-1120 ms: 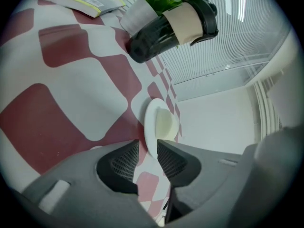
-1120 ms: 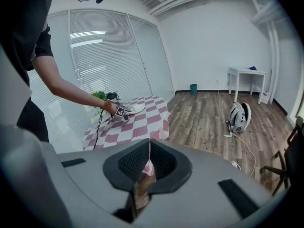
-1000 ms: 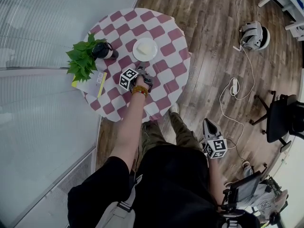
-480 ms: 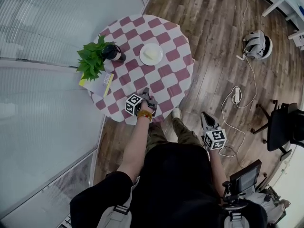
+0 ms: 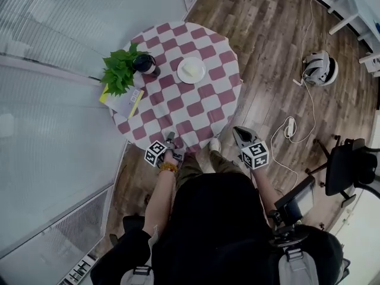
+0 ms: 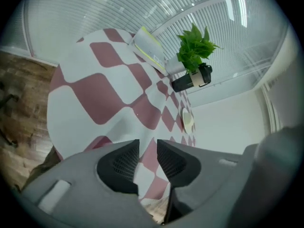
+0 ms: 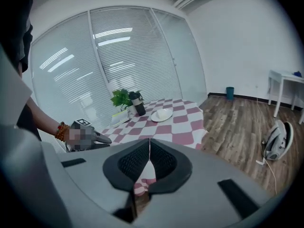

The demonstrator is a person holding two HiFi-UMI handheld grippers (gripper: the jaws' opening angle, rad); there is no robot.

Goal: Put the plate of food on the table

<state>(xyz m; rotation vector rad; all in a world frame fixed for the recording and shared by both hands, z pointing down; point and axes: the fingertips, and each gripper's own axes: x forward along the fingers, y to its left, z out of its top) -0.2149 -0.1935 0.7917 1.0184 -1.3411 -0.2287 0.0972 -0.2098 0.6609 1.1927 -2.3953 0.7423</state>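
The white plate of food (image 5: 191, 70) rests on the round table with the red-and-white checked cloth (image 5: 205, 108), toward its far side; it also shows as the plate (image 6: 188, 121) and the plate (image 7: 162, 114). My left gripper (image 5: 170, 139) hovers at the table's near edge, well short of the plate. Its jaws stand a narrow gap apart with nothing between them (image 6: 147, 153). My right gripper (image 5: 237, 133) is off the table's near right edge, above the floor, with its pads meeting and holding nothing (image 7: 149, 151).
A green plant (image 5: 120, 70), a black bottle (image 5: 144, 64) and a yellow-edged booklet (image 5: 123, 101) stand on the table's left side. A glass wall with blinds runs on the left. On the wooden floor at right lie a white device (image 5: 319, 67), a power strip (image 5: 290, 126) and an office chair (image 5: 347, 168).
The left gripper has drawn back from beside the plate to the table's near edge. The plate stays put. The right gripper has come up and forward beside the table.
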